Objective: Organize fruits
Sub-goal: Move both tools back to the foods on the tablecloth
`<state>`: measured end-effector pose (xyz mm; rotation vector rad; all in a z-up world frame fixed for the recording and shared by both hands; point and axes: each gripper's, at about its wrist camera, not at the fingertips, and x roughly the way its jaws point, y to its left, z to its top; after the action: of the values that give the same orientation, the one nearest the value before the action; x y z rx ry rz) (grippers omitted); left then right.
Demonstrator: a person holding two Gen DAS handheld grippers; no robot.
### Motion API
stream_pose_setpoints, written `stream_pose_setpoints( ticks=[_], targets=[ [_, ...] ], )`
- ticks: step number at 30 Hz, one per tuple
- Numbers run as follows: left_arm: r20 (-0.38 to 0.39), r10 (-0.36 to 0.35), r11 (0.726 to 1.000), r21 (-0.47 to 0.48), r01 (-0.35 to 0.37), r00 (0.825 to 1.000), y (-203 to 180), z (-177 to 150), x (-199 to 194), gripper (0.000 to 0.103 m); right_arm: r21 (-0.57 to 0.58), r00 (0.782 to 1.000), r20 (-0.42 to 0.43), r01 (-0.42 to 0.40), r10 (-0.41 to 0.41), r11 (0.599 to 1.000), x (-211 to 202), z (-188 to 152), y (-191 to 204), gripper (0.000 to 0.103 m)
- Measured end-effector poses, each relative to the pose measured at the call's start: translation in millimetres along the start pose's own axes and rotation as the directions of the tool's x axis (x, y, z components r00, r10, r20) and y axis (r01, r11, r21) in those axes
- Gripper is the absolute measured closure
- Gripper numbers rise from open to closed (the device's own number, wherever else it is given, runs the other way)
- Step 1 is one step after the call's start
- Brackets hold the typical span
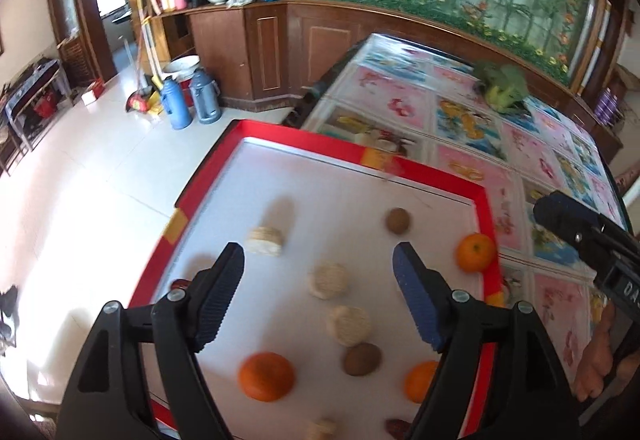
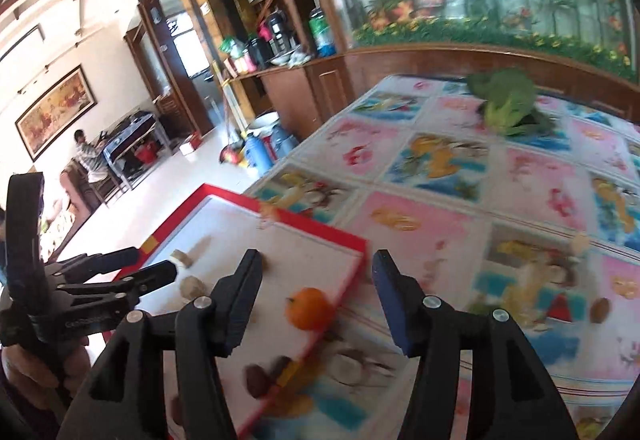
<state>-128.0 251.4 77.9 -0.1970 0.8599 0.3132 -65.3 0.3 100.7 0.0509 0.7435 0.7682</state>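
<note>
A white board with a red rim (image 1: pixel 486 224) lies at the table's near left corner. On it are three oranges (image 1: pixel 266 376), (image 1: pixel 476 252), (image 1: pixel 420 380), two brown kiwis (image 1: pixel 398 220), (image 1: pixel 362 359), several pale round cakes (image 1: pixel 329 280) and dark red dates (image 1: pixel 396 428). My left gripper (image 1: pixel 320 296) is open and empty above the board's middle. My right gripper (image 2: pixel 316 304) is open and empty over the board's right rim (image 2: pixel 352 272), just above an orange (image 2: pixel 310 308). It also shows in the left wrist view (image 1: pixel 560 215).
The table wears a flowered plastic cloth (image 2: pixel 460 175). A green leafy vegetable (image 2: pixel 508 103) lies at its far side. A small brown fruit (image 2: pixel 600 310) sits on the cloth at the right. Two thermos flasks (image 1: pixel 176 103) stand on the floor left of the table.
</note>
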Motion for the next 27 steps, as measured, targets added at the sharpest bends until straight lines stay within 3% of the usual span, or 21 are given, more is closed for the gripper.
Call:
stream_pose_setpoints(
  ticks=[6,12,16,27],
  targets=[
    [-0.006,-0.054,0.992,0.112,0.054,0.999,-54.3,-9.8,-11.0,0.019,0.11,0.99,0.074,0.11,-0.118,0.988,-51.1,-20.4,-85.4,0.043],
    [0.028,-0.068,0.971,0.23,0.06,0.997,-116.1,-21.1,-20.7,0.019,0.33,0.944,0.076,0.279,-0.32,0.902,-90.2,-34.1,-164.8,0.042],
    [0.078,-0.078,0.958,0.282,0.053,0.994,-152.7,-26.6,-30.4,0.014,0.434,0.944,0.073,0.261,-0.323,0.862,-95.1,-35.1,-183.5,0.042],
    [0.123,-0.083,0.919,0.394,0.028,0.989,-202.5,-29.3,-41.0,0.012,0.398,0.946,0.058,0.271,-0.319,0.876,-95.2,-41.1,-182.3,0.042]
  ],
)
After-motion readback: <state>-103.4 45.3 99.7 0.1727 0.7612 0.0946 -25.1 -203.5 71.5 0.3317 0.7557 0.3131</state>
